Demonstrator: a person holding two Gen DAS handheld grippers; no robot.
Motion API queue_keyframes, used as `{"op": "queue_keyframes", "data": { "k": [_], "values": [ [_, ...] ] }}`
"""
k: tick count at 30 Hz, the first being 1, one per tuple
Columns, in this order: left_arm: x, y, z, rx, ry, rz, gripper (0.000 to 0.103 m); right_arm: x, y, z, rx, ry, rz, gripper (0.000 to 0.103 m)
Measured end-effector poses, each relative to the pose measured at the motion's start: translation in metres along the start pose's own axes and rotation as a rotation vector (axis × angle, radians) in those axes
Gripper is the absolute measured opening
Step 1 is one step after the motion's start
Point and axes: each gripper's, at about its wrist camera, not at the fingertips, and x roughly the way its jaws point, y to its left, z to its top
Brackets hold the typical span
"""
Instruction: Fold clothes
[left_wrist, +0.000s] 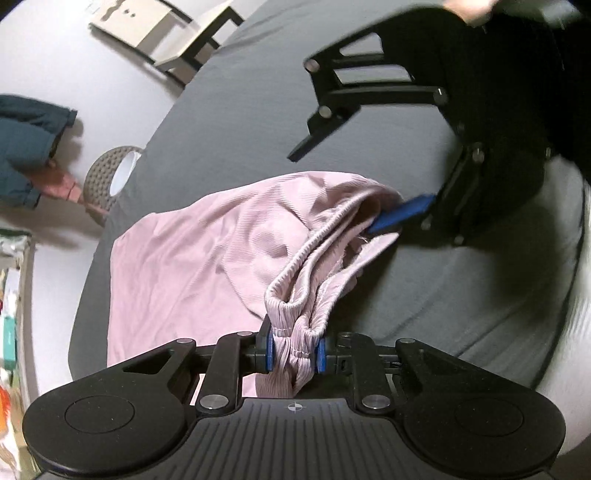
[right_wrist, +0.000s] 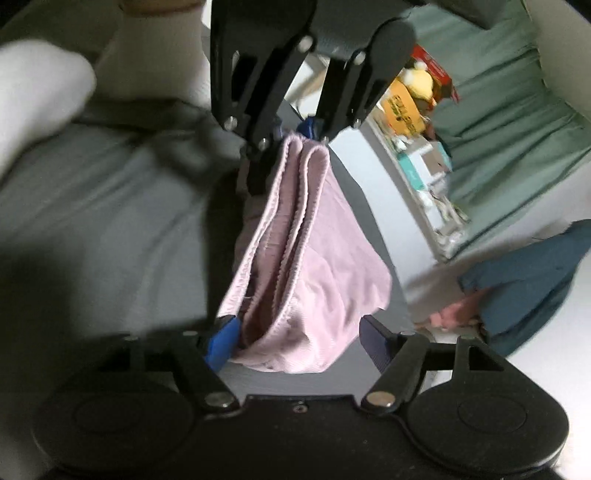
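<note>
A bed (left_wrist: 258, 92) with a grey sheet carries a pink garment (left_wrist: 184, 258), part lying on its near left side.

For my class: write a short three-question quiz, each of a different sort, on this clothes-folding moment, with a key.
1. True or false: the left gripper is shut on the pink garment.
2. The right gripper is: A open, B shut on the garment, C out of view.
3. Fill in: the garment partly lies on a ____ sheet.

Key: 1 true; 2 A; 3 grey.
</note>
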Motion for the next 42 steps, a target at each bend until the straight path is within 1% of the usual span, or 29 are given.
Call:
{"op": "queue_keyframes", "data": {
  "k": [1, 4, 8, 11, 13, 15, 16, 19, 21, 23, 24, 25, 26, 27, 29, 30, 32, 33, 35, 36, 38, 41, 42],
  "values": [
    [0.005, 0.005, -0.004, -0.011, -0.001, -0.002, 0.021, 0.004, 0.002, 0.004, 0.004, 0.016, -0.015, 0.07],
    [0.004, 0.007, -0.004, -0.041, 0.0, -0.005, 0.021, 0.013, 0.01, 0.01, 0.003, 0.028, -0.057, 0.07],
    [0.003, 0.012, -0.005, -0.081, -0.009, -0.002, 0.02, 0.018, 0.013, 0.008, -0.027, 0.039, -0.112, 0.07],
    [0.005, 0.018, -0.006, -0.12, -0.013, -0.001, 0.02, 0.022, 0.013, 0.004, -0.074, 0.053, -0.168, 0.07],
    [0.006, 0.02, -0.007, -0.134, -0.013, 0.0, 0.02, 0.022, 0.015, 0.001, -0.103, 0.065, -0.184, 0.07],
    [0.009, 0.022, -0.008, -0.137, -0.013, -0.002, 0.02, 0.016, 0.015, 0.002, -0.11, 0.062, -0.153, 0.07],
    [0.01, 0.022, -0.008, -0.135, -0.014, -0.002, 0.02, 0.012, 0.012, 0.004, -0.074, 0.058, -0.121, 0.07],
    [0.011, 0.02, -0.009, -0.116, -0.017, -0.002, 0.02, 0.004, -0.008, 0.011, 0.125, 0.055, 0.003, 0.07],
    [0.011, 0.02, -0.01, -0.11, -0.018, -0.002, 0.02, 0.001, -0.021, 0.015, 0.224, 0.046, 0.074, 0.07],
    [0.012, 0.021, -0.01, -0.111, -0.017, -0.001, 0.02, -0.005, -0.032, 0.016, 0.274, 0.016, 0.124, 0.071],
    [0.012, 0.022, -0.01, -0.113, -0.016, -0.001, 0.02, -0.007, -0.034, 0.016, 0.279, 0.004, 0.159, 0.071],
    [0.013, 0.022, -0.009, -0.116, -0.014, -0.003, 0.02, -0.007, -0.033, 0.016, 0.267, 0.001, 0.188, 0.071],
    [0.013, 0.022, -0.009, -0.12, -0.015, -0.004, 0.02, -0.005, -0.029, 0.017, 0.251, -0.001, 0.19, 0.071],
    [0.014, 0.022, -0.008, -0.122, -0.014, -0.004, 0.02, -0.002, -0.022, 0.018, 0.23, 0.005, 0.167, 0.071],
    [0.014, 0.022, -0.008, -0.124, -0.015, -0.004, 0.02, 0.011, -0.006, 0.019, 0.173, 0.049, 0.112, 0.07],
    [0.014, 0.022, -0.007, -0.123, -0.015, -0.003, 0.02, 0.016, 0.002, 0.019, 0.135, 0.068, 0.062, 0.07],
    [0.014, 0.022, -0.007, -0.119, -0.018, -0.004, 0.021, 0.02, 0.015, 0.018, 0.061, 0.06, -0.031, 0.069],
    [0.014, 0.021, -0.007, -0.113, -0.018, -0.006, 0.021, 0.022, 0.018, 0.018, 0.043, 0.063, -0.055, 0.068],
    [0.016, 0.019, -0.005, -0.101, -0.014, -0.009, 0.021, 0.027, 0.02, 0.018, 0.027, 0.073, -0.091, 0.06],
    [0.017, 0.017, -0.004, -0.094, -0.009, -0.011, 0.021, 0.03, 0.02, 0.017, 0.03, 0.081, -0.089, 0.057],
    [0.02, 0.014, -0.003, -0.074, 0.011, -0.015, 0.021, 0.033, 0.018, 0.016, 0.036, 0.092, -0.078, 0.034],
    [0.023, 0.008, -0.002, -0.037, 0.019, -0.023, 0.022, 0.036, 0.013, 0.016, 0.055, 0.091, -0.05, 0.021],
    [0.024, 0.006, -0.002, -0.024, 0.018, -0.018, 0.025, 0.035, 0.011, 0.017, 0.069, 0.089, -0.04, 0.02]
  ]
}}
